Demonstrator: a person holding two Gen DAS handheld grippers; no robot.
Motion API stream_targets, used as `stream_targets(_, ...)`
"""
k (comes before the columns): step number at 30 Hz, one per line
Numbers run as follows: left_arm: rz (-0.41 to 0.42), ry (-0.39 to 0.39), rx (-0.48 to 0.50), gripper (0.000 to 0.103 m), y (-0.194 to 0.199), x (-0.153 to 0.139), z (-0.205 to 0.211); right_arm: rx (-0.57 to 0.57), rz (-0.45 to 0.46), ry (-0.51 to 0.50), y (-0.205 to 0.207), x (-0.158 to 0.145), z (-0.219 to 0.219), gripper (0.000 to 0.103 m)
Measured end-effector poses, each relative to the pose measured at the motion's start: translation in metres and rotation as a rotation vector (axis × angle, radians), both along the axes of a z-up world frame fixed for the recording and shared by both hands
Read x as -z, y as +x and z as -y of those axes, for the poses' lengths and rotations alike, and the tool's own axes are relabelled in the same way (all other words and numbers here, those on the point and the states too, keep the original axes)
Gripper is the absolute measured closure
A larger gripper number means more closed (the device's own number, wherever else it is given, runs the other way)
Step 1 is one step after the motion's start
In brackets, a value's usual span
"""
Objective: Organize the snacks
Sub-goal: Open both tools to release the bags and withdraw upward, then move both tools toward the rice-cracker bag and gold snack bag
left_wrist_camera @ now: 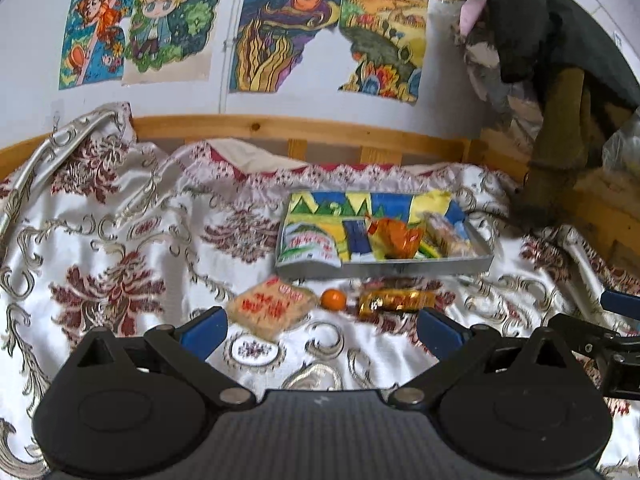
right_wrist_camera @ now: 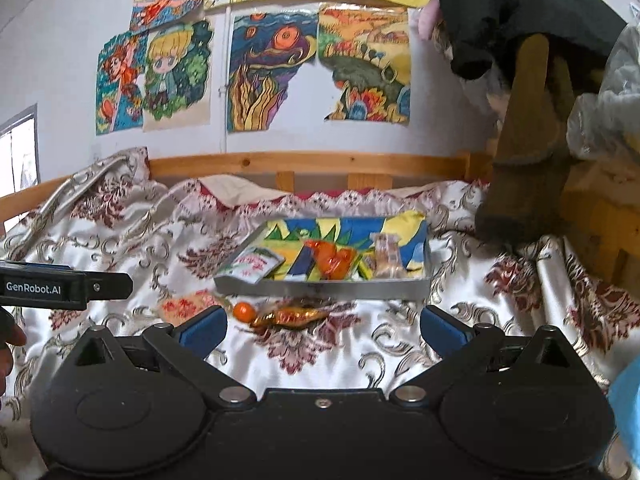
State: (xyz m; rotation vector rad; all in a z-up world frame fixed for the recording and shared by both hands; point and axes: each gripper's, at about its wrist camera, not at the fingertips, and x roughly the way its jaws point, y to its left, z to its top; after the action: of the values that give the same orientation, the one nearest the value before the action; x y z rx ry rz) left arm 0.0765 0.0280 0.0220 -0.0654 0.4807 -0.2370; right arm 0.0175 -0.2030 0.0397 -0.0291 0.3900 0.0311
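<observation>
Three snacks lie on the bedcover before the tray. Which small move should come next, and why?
Probably ease the left gripper forward to the rice cracker packet, the loose snack nearest to it. Both grippers are open and hold nothing; the packet, the small orange ball and the gold-wrapped bar lie outside the tray, which already holds several snacks.

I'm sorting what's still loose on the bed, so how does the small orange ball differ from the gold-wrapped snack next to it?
The orange ball is round and plain orange; the gold-wrapped snack is long, shiny and crinkled with dark markings. The ball is much smaller than the snack. The ball shows no wrapper, while the snack is sealed in foil. Both lie on the bedspread just in front of the tray, not yet in it.
</observation>
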Motion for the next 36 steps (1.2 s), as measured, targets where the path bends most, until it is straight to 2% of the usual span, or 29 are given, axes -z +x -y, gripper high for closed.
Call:
stream_targets(20, -0.124, 0.057, 0.021, 0.000, 0.009, 0.032, 0.010, 0.018, -0.128, 0.049, 0.015, 0.036, 0.009, 0.001)
stream_targets(36, -0.153, 0.069, 0.025, 0.000, 0.017, 0.041, 0.013, 0.040, -0.161, 0.072, 0.024, 0.052, 0.015, 0.001)
